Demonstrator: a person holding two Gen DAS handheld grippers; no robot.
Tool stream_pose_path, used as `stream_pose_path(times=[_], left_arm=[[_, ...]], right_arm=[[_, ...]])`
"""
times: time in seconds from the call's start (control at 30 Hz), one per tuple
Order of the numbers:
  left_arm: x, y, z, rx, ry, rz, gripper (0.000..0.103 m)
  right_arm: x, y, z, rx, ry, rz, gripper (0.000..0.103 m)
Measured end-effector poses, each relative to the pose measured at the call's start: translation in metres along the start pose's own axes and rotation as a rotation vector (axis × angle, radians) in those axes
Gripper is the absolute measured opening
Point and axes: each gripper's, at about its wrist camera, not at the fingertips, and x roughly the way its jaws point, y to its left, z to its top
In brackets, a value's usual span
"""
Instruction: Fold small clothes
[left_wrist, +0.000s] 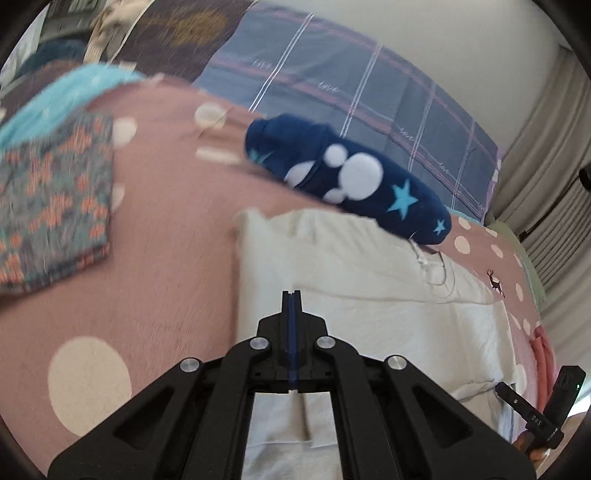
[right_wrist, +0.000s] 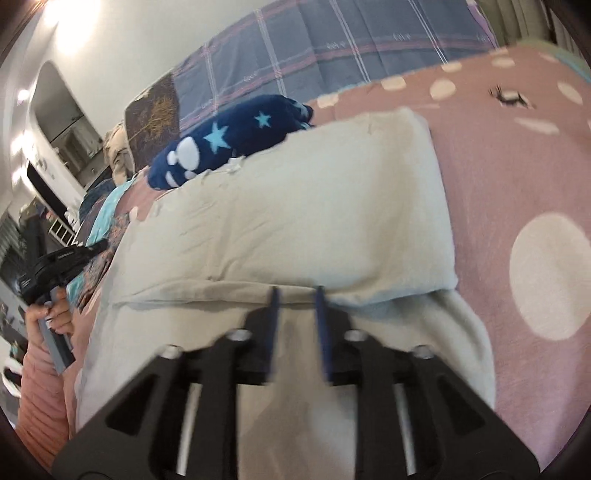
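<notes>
A cream white garment (left_wrist: 369, 288) lies partly folded on the pink dotted bedspread (left_wrist: 155, 266); it also shows in the right wrist view (right_wrist: 295, 221), its top layer doubled over. My left gripper (left_wrist: 291, 293) is shut with nothing between its fingers, hovering above the garment's left part. My right gripper (right_wrist: 295, 291) is open, its fingertips at the fold edge of the garment, nothing held. A dark blue garment with stars (left_wrist: 351, 177) lies bunched behind the white one, also seen in the right wrist view (right_wrist: 229, 136).
A folded floral cloth (left_wrist: 51, 199) lies on the left over a turquoise one (left_wrist: 66, 92). A plaid blue pillow (left_wrist: 351, 81) stands at the back. Curtains (left_wrist: 554, 184) hang at the right. The person's hand holding the left gripper handle (right_wrist: 51, 273) shows at left.
</notes>
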Motion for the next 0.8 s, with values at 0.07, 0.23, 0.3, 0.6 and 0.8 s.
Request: stream_pose_path(times=[0.07,0.23,0.3,0.6,0.8], left_arm=[[0.004,0.003,-0.004,0.006,0.033,-0.009,0.000],[0.008,-0.018,-0.017,0.079,0.053,-0.021,0.037],[0.016,-0.030,-0.020,0.116,0.069,-0.008,0.037],[0.003,-0.054,-0.023,0.196,-0.050,0.092,0.003],[-0.028,-0.061,-0.008,0.267,-0.161,0.174,0.004]], right_arm=[[-0.007,0.002,0.001,-0.021,-0.018,-0.004,0.035],[-0.016,-0.005,0.003,-0.003,-0.047,0.021,0.037],[-0.022,-0.007,0.006,0.002,-0.070,0.041,0.037],[-0.043,-0.032,0.013,0.065,-0.157,-0.026,0.039],[-0.049,-0.053,0.015,0.131,-0.186,-0.054,0.045]])
